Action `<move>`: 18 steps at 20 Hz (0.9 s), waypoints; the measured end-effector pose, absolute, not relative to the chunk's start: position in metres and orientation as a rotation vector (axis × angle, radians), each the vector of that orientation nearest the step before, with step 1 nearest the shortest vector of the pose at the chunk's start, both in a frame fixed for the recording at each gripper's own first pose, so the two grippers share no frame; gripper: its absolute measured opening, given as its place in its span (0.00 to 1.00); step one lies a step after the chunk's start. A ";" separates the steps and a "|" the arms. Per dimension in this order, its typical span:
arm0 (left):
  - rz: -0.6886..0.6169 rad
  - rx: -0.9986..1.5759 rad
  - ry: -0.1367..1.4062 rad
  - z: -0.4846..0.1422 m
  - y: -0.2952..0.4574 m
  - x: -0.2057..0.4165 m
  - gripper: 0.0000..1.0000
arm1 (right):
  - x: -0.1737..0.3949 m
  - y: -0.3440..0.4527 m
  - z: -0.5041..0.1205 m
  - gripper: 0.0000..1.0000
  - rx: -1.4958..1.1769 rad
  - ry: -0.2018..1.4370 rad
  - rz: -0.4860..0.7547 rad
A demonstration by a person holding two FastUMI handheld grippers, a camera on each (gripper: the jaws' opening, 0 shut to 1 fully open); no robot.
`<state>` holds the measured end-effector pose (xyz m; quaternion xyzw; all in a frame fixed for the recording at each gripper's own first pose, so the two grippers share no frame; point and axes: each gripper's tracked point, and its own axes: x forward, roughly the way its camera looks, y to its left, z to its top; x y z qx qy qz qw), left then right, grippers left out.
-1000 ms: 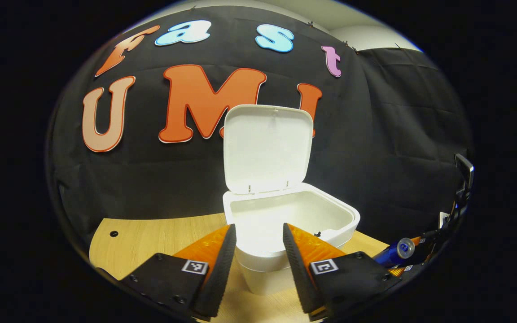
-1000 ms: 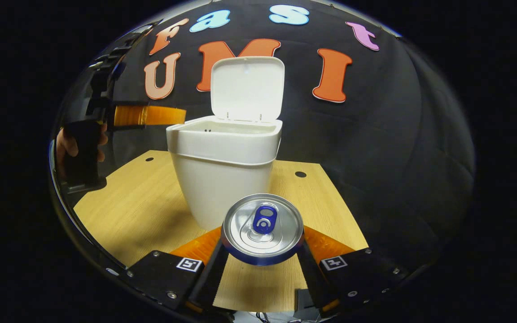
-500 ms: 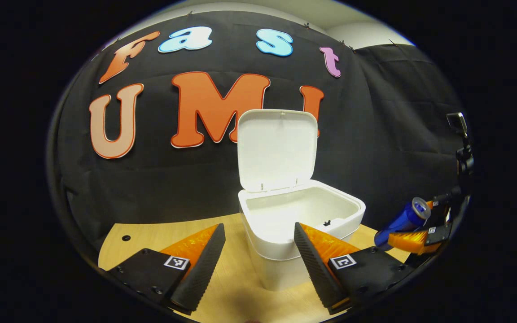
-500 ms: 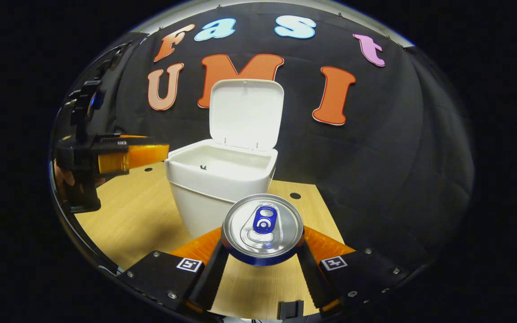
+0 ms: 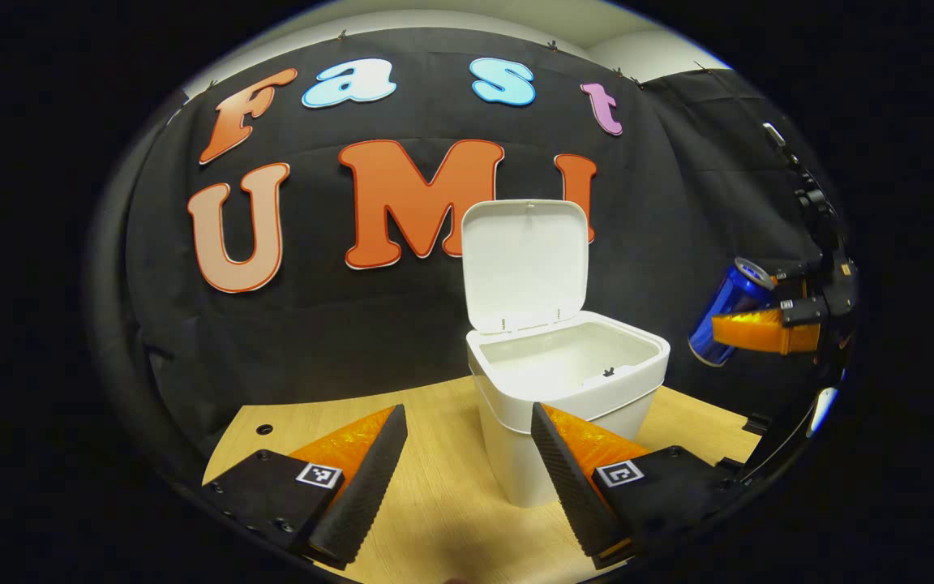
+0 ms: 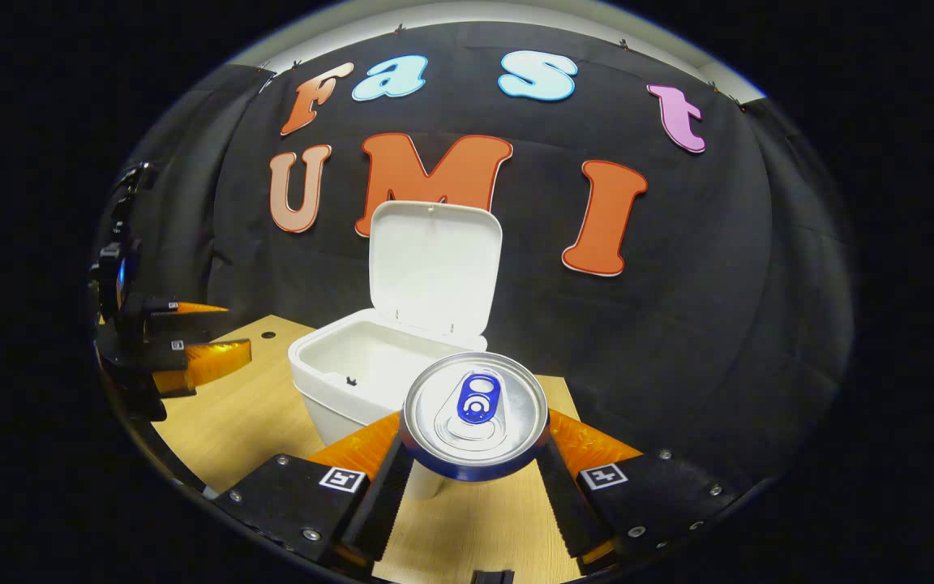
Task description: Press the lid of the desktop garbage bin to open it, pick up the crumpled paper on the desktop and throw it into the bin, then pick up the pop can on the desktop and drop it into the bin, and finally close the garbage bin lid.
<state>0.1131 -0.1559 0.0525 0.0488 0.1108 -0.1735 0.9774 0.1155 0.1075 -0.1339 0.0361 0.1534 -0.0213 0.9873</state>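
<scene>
Black cloth wall point(image 5: 337, 324) hangs behind a pale wooden table point(image 5: 434, 503); white ceiling point(image 5: 434, 20) above.

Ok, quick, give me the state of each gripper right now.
Left gripper: open, holding nothing, in front of the white plastic bin.
Right gripper: shut on the blue aluminium pop can, held in the air.

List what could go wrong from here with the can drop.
1. The pop can is held tilted in the right gripper, off to the side of the garbage bin; released early, it would likely hit the rim or desktop.
2. The upright lid stands behind the opening; a high swing might knock it shut.
</scene>
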 end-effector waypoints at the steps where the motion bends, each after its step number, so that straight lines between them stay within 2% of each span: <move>1: -0.335 0.093 0.225 0.052 -0.151 0.112 0.98 | 0.121 0.107 -0.127 0.81 0.070 0.295 -0.033; 9: -0.188 0.075 0.227 0.056 -0.108 0.098 0.98 | 0.161 0.126 -0.100 0.81 0.035 0.231 0.083; 18: 0.047 0.063 0.194 0.078 -0.029 0.072 0.98 | 0.193 0.150 -0.127 0.81 0.049 0.291 0.165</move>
